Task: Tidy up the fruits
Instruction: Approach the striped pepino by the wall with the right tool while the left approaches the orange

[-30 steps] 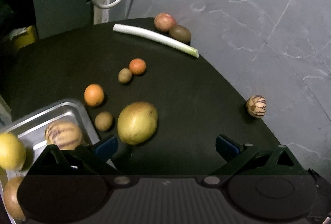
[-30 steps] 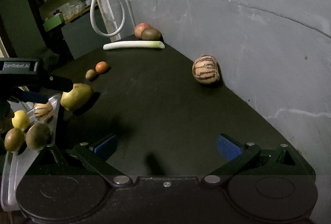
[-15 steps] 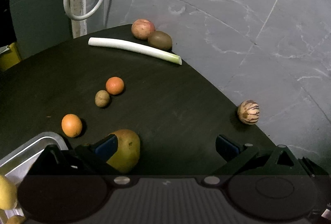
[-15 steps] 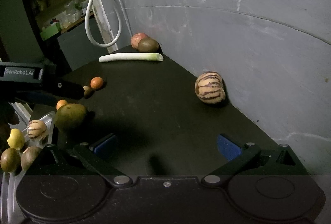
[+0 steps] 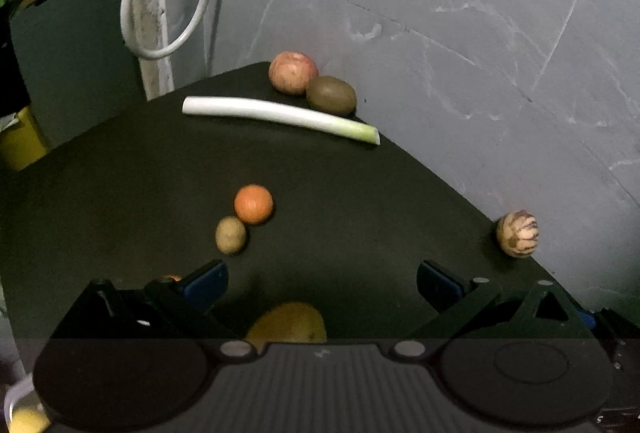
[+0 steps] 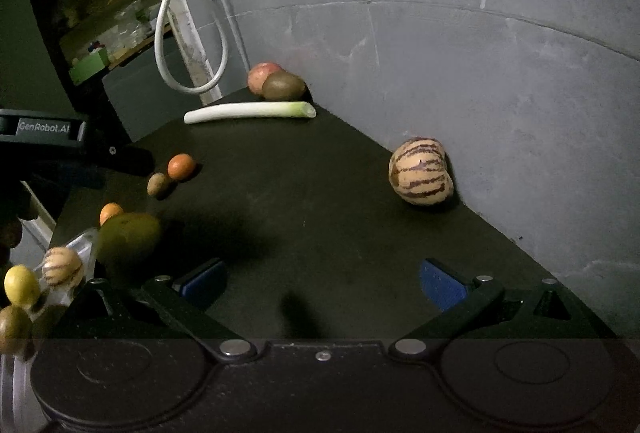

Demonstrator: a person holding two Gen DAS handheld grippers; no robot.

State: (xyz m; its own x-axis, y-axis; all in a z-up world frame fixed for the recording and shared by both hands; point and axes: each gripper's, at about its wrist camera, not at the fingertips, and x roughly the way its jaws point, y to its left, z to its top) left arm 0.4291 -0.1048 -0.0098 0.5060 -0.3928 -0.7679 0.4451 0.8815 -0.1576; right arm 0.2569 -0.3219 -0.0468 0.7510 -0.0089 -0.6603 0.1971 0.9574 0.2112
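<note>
Only the right wrist view shows the tray [image 6: 82,239] at 9 o'clock, holding a striped melon [image 6: 63,266], a lemon [image 6: 21,285] and brown fruits. The left view catches just the mango [image 5: 287,322] between the fingers of its open left claw [image 5: 322,283], untouched. In the right view the mango [image 6: 128,237] is greenish-yellow, on the dark surface [image 6: 300,201] just beside the tray. A second striped melon [image 6: 421,171] sits at 2 o'clock by the wall. The right claw [image 6: 322,283] is open, empty.
</note>
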